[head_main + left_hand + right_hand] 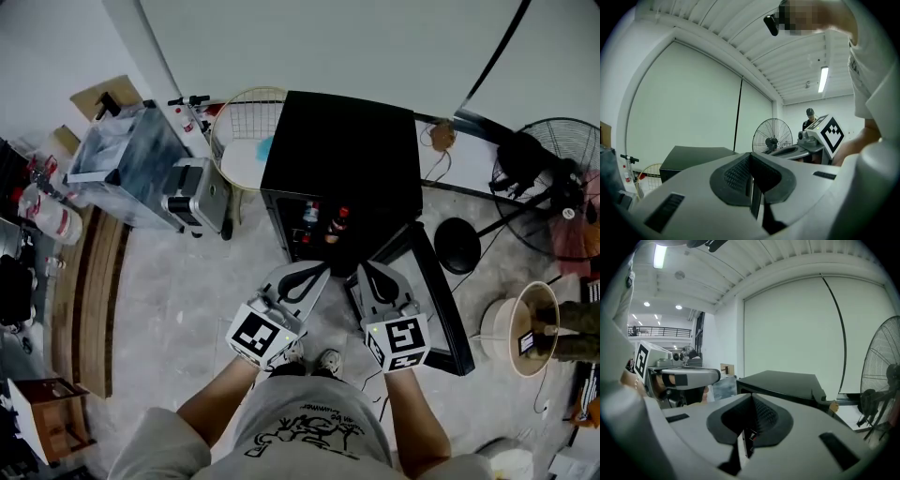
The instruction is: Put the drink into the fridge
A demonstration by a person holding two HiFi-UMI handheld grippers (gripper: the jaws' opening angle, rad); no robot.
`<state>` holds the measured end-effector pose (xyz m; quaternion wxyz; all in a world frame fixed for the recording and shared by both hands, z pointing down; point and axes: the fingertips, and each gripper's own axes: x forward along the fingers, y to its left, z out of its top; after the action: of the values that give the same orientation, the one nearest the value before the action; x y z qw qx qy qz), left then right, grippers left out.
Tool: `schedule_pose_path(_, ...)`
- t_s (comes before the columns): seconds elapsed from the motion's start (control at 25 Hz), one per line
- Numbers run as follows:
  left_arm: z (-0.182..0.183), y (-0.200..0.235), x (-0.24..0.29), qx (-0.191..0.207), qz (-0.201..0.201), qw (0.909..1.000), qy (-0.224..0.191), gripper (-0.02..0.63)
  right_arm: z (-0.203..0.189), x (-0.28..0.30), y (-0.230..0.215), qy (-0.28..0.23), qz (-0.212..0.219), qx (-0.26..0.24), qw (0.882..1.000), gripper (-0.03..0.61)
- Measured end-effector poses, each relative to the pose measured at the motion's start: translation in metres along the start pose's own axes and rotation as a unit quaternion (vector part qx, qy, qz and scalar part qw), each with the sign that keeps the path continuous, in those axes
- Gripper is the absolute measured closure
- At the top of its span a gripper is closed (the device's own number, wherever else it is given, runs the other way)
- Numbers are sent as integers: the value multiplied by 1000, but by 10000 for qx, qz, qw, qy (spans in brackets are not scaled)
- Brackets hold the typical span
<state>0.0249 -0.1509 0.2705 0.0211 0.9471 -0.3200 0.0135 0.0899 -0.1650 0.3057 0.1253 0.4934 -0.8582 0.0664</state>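
Note:
A black mini fridge stands on the floor ahead of me, its door swung open to the right. On its shelf stand two drink bottles, one of them red-capped. My left gripper and right gripper hover side by side just in front of the open compartment. Both are shut with nothing between the pads. The left gripper view shows shut jaws above the fridge top. Shut jaws also show in the right gripper view, with the fridge beyond them.
A wire basket, a silver case and a clear plastic bin stand left of the fridge. A floor fan and a round bucket stand to the right. Wooden planks lie at the left.

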Motion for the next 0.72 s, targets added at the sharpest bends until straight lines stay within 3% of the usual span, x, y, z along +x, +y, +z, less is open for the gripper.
schedule_pose_path(0.72, 48, 1, -22, -30, 81, 9999, -89, 592, 54, -34, 15, -232, 242, -182, 9993, 571)
